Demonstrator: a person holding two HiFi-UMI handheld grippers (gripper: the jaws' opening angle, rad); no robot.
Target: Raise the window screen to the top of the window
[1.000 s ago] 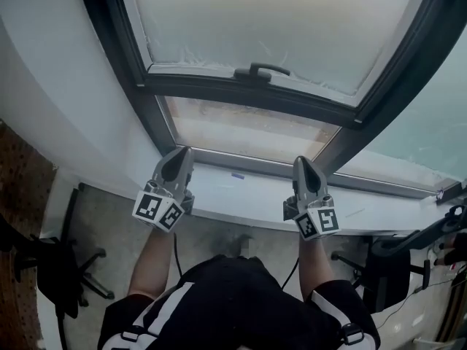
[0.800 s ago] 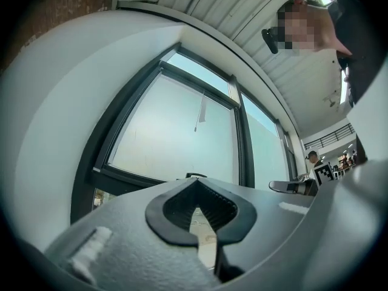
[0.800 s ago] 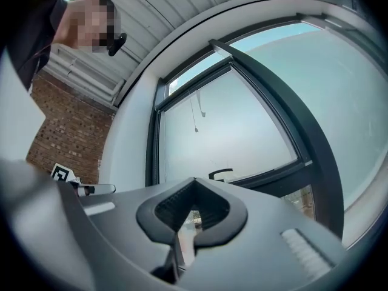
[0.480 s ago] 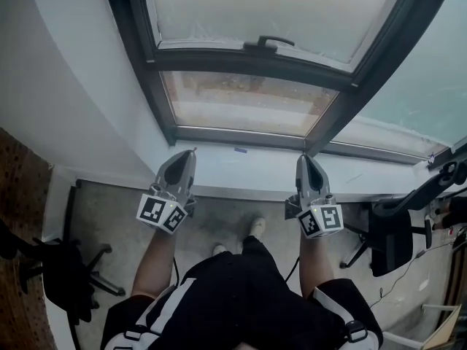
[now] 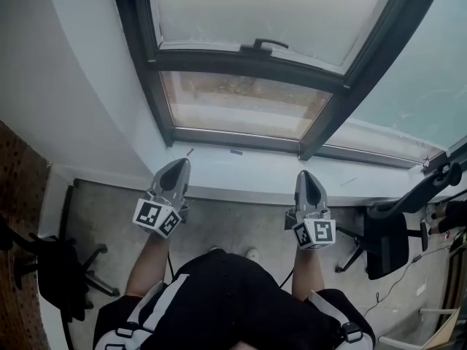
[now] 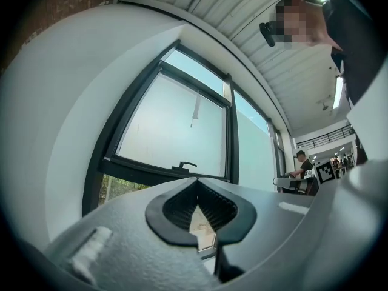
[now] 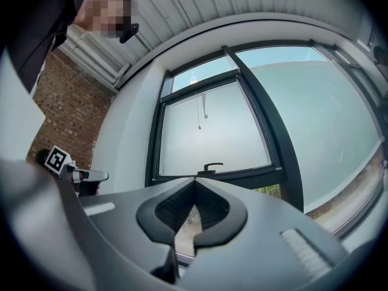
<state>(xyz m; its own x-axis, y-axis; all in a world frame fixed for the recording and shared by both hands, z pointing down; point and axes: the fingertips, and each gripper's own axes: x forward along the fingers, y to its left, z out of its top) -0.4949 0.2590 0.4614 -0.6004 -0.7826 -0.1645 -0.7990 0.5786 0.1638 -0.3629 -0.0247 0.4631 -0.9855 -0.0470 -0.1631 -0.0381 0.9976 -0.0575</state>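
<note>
The pale window screen covers the upper pane inside the dark window frame. Its bottom bar carries a black handle, also seen as the handle and the handle. Under the bar a clear strip of glass shows the outdoors. My left gripper and right gripper hang side by side at the near edge of the white sill, well short of the handle. Both point at the window, shut, with nothing between their pads: left gripper, right gripper.
A thin pull cord hangs in front of the screen. Black office chairs stand on the floor at the left and right. A brick wall is at the far left. A person sits far off to the right.
Both grippers have drawn back from over the sill toward my body and sunk a little. They stay shut and empty. The screen has not moved.
</note>
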